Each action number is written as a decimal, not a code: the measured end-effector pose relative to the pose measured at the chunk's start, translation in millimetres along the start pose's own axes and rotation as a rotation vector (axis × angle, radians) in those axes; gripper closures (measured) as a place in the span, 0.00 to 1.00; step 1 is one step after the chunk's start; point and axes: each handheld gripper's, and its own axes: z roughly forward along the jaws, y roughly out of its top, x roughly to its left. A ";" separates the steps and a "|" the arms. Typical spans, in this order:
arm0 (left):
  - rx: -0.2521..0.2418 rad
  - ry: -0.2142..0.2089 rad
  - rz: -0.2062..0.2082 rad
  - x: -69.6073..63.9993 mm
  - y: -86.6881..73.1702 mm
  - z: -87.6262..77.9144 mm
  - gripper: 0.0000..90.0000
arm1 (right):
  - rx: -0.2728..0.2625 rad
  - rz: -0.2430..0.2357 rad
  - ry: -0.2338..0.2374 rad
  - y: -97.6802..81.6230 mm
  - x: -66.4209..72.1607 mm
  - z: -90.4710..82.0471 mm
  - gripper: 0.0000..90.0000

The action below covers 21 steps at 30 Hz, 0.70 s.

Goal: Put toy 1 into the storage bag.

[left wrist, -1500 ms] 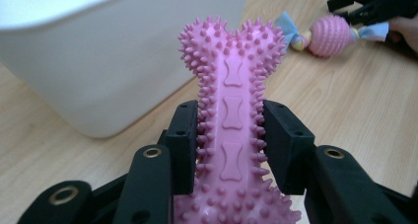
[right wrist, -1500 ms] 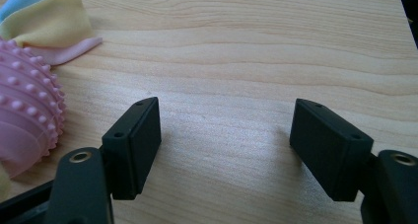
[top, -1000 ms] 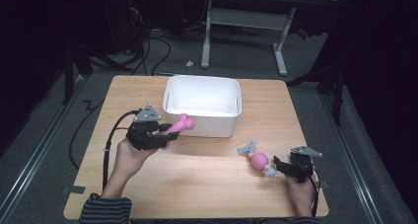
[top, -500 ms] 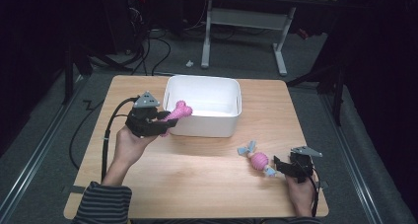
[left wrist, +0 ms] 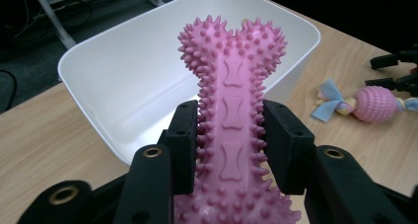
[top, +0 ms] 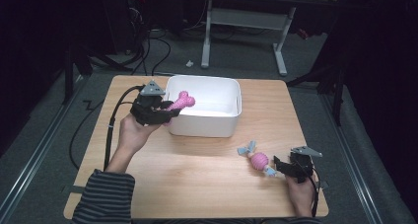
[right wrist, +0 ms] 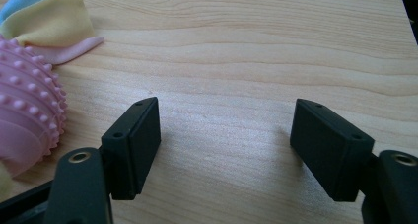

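While clamping pink bone (left wrist: 231,115), left gripper (top: 165,113) narrow

A spiky pink rubber bone (left wrist: 231,130), clamped mid-shaft in the left tool (left wrist: 231,145), juts knobbed end first over the white tub (top: 217,126).

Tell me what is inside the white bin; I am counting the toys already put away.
The white bin looks empty: bare white floor and walls. The pink bone toy is above its near-left corner, clamped in the left hand-held gripper, and covers part of the floor there.
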 end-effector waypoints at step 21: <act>0.061 0.038 0.002 20.7 24.3 45.5 0.66 | 0.000 0.000 0.000 0.0 0.0 0.0 0.31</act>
